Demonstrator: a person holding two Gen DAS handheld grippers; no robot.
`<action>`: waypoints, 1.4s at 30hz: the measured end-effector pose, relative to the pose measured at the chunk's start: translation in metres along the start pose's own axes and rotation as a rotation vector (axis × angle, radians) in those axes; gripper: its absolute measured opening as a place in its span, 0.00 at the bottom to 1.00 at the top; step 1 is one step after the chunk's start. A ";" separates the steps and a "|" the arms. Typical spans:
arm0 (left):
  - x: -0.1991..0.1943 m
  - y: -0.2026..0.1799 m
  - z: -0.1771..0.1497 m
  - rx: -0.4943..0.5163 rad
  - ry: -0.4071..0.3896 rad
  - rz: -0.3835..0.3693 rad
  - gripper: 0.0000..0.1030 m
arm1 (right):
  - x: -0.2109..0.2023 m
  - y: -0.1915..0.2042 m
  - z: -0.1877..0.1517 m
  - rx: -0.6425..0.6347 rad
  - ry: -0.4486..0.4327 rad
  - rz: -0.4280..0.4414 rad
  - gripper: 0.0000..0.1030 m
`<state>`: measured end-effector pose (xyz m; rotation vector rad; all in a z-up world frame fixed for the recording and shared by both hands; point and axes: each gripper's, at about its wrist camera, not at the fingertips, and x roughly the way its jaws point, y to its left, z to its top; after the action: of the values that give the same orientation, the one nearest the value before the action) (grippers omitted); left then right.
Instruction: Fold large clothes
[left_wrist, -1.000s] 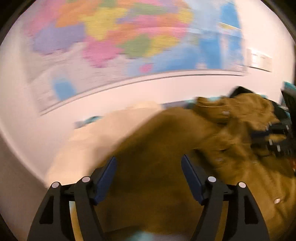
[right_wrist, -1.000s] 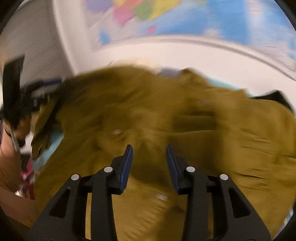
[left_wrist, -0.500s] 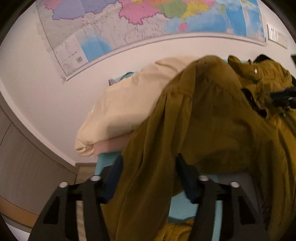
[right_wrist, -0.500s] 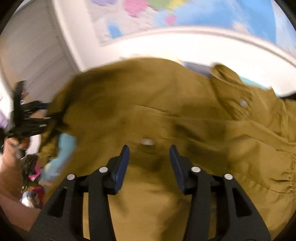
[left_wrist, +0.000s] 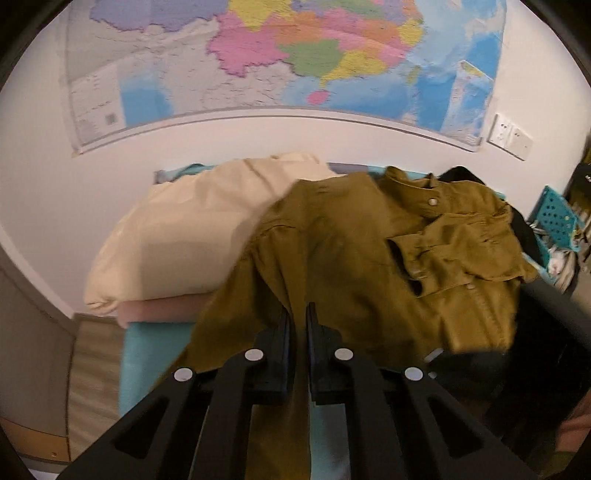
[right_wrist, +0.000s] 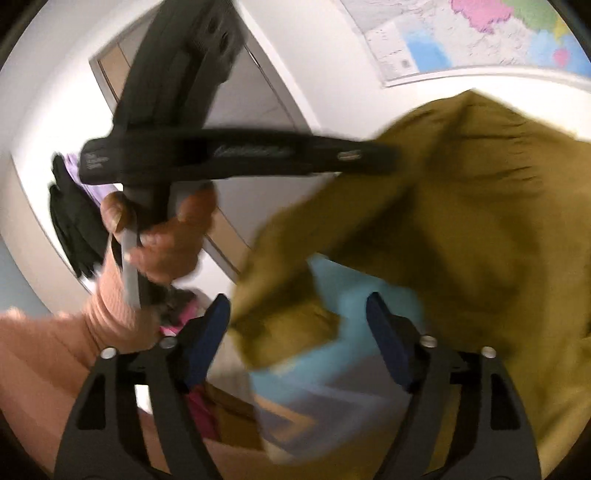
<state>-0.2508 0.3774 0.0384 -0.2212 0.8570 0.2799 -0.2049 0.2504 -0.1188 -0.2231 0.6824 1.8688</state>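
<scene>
An olive-brown jacket lies spread on a bed with a light-blue sheet, its collar and snap buttons toward the wall. My left gripper is shut on a fold of the jacket's sleeve side and lifts it. In the right wrist view the jacket hangs blurred across the right half. My right gripper is open with nothing between its blue pads, above the jacket's lower edge and the blue sheet. The left gripper's black body and the hand on it show at upper left.
A cream pillow lies on a pink one at the bed's head, left of the jacket. A wall map hangs behind. A teal basket stands at the right. Cabinet doors and dark hanging clothes are on the left.
My left gripper closed on the jacket fabric and pulled it up. My right gripper opened wide and swung left toward the left hand, away from the jacket's front.
</scene>
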 end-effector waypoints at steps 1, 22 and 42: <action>0.004 -0.004 0.002 0.003 0.007 -0.005 0.06 | 0.007 0.001 0.000 0.012 -0.010 0.002 0.77; -0.026 -0.052 0.031 0.008 -0.209 -0.212 0.37 | -0.239 -0.010 0.069 -0.113 -0.015 -0.447 0.02; 0.093 -0.115 0.020 0.106 0.004 -0.035 0.47 | -0.368 -0.159 -0.072 0.340 -0.250 -0.720 0.75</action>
<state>-0.1415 0.2896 -0.0110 -0.1378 0.8689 0.2002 0.0739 -0.0411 -0.0647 -0.0032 0.6258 1.0527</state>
